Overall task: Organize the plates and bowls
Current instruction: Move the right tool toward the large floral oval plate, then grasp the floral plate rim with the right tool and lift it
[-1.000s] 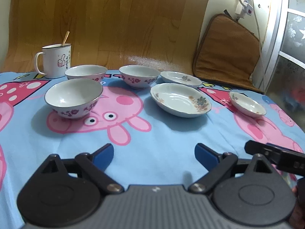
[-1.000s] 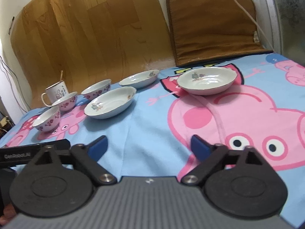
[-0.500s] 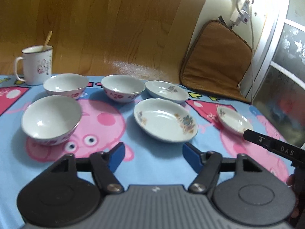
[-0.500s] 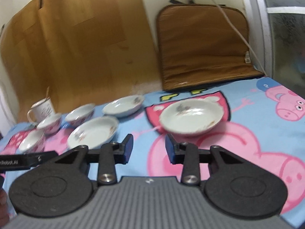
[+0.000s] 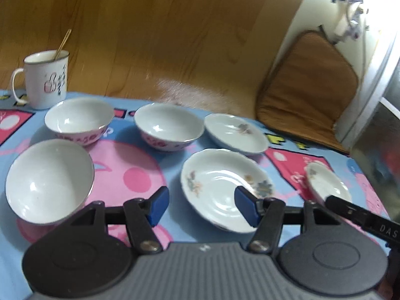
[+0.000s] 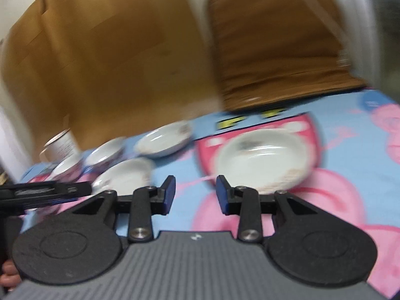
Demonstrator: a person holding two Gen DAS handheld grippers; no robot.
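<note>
Between the blue pads of the left claw (image 5: 201, 208) nothing is held; its jaws are closing, with a clear gap left between them above the blue cartoon-pig cloth (image 5: 140, 182) that covers the table. Just beyond its right pad, at about 1 o'clock, a wide white plate with flower prints (image 5: 226, 196) lies flat on the cloth. At 10 o'clock a white bowl with a pink flower band (image 5: 50, 181) is seen, and farther off, at 11 and 12 o'clock, two more bowls of the same kind (image 5: 78, 120) (image 5: 168, 126) stand side by side. At 1 o'clock, beyond the wide plate, a second flowered white plate (image 5: 235, 133) rests, and at 3 o'clock a small flowered white saucer (image 5: 327, 185) lies well apart from the others. A white mug with a spoon in it (image 5: 46, 78) stands at the far edge, at 10 o'clock, before a wooden panel (image 5: 160, 32).

The right claw (image 6: 195, 196) is likewise empty, its jaws part open with nothing between the pads. At 1 o'clock from it the same saucer (image 6: 263, 158) lies just ahead; the picture is blurred. A brown cushion (image 6: 275, 50) leans against the wall at 12 o'clock.
</note>
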